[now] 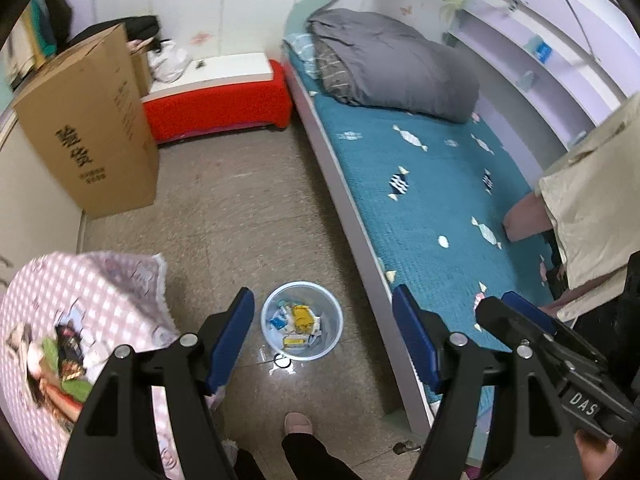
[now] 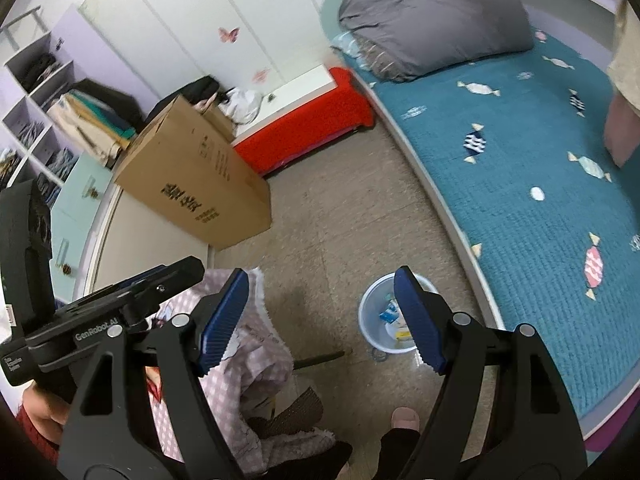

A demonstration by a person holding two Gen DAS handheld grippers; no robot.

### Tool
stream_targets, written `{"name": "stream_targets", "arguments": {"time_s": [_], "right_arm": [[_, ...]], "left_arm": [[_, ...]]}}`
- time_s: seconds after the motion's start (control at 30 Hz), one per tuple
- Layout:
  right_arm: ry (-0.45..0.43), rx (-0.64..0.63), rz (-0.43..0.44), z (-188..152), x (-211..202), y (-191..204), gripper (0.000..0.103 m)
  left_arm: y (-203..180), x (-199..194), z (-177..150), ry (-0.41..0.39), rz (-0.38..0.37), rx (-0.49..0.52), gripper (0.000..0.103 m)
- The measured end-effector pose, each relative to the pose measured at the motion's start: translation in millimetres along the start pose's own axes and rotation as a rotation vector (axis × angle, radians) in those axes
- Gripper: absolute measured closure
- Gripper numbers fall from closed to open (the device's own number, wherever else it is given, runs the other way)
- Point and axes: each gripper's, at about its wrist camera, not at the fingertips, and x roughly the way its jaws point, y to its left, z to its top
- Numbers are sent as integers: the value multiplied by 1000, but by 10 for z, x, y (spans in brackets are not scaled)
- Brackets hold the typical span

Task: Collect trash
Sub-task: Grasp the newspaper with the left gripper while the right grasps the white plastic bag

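Note:
A pale blue trash bin (image 1: pixel 276 296) stands on the floor beside the bed, with a yellow wrapper (image 1: pixel 303 317) and several other packets inside. My left gripper (image 1: pixel 323 298) hangs above it, open, with nothing between its blue pads. My right gripper (image 2: pixel 321 276) is open and empty too. In the right wrist view the bin (image 2: pixel 370 320) lies partly behind the right finger (image 2: pixel 420 320), and a blue-and-white packet (image 2: pixel 387 314) shows inside. Each gripper shows at the edge of the other's view: the right gripper (image 1: pixel 500 304) and the left gripper (image 2: pixel 176 270).
A bed with a teal cover (image 1: pixel 420 184) and grey duvet (image 1: pixel 392 64) runs along the right. A cardboard box (image 1: pixel 92 128) and red bench (image 1: pixel 216 108) stand at the back. A pink checked blanket (image 1: pixel 80 312) lies at left. A person's slippered foot (image 1: pixel 298 426) is below the bin.

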Motion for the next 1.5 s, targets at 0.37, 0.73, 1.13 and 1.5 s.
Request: {"name": "stream_targets", "arguments": {"time_s": [0.37, 0.73, 1.13, 1.5], "right_arm": [[135, -153, 91, -447, 623, 1182, 29], [256, -268, 142, -1167, 1281, 2567, 29], [283, -331, 107, -1636, 1877, 3349, 29], [269, -475, 67, -1785, 2152, 3744, 29]], "left_arm": [[1469, -427, -498, -11, 127, -220, 33], [3295, -708, -1192, 80, 390, -372, 33], [4085, -201, -1523, 278, 454, -307, 33], [4255, -154, -1596, 288, 322, -229, 82]]}}
